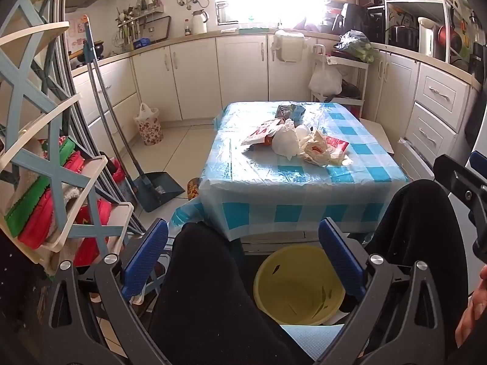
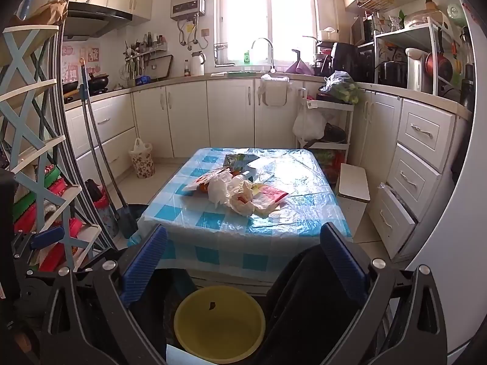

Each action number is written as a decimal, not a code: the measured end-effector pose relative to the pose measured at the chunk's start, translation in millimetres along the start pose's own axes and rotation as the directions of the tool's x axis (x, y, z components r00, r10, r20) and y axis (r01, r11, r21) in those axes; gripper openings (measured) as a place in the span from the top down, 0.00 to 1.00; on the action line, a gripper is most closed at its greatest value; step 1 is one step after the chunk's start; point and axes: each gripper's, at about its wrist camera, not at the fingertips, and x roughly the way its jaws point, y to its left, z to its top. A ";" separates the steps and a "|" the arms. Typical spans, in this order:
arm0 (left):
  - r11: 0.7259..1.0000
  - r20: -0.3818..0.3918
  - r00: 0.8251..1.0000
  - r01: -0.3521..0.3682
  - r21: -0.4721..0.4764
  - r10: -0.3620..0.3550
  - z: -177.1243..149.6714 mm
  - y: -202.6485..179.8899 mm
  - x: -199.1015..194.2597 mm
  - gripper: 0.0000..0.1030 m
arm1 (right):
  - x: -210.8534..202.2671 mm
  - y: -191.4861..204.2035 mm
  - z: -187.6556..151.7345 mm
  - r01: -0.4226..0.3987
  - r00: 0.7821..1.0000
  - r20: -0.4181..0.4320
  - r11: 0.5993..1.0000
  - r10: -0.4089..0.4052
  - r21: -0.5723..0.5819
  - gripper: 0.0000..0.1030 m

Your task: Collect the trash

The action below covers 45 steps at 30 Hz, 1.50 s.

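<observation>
A pile of trash lies on a low table with a blue-and-white checked cover: crumpled white bags, wrappers, a red packet and a dark carton. It also shows in the right wrist view on the same table. A yellow bin stands on the floor between the person's dark-trousered knees, in front of the table; it shows too in the right wrist view. My left gripper is open and empty, held back above the knees. My right gripper is open and empty, above the bin.
A blue-and-cream shelf rack with red and green items stands close at the left. A broom and dustpan lean by it. A floral waste basket stands by the cabinets. A white cart and stool stand right of the table.
</observation>
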 end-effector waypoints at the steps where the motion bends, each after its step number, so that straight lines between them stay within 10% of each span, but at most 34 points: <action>1: 1.000 -0.001 1.000 -0.001 0.002 0.001 0.0 -0.1 0.1 0.07 | -0.2 -0.2 0.0 -0.001 1.000 0.001 1.000 0.001 0.000 0.06; 45: 1.000 0.030 0.999 -0.019 -0.006 0.020 -3.0 2.6 -7.6 0.07 | -2.2 -1.6 -1.1 -0.015 1.000 0.009 1.000 0.015 0.007 0.06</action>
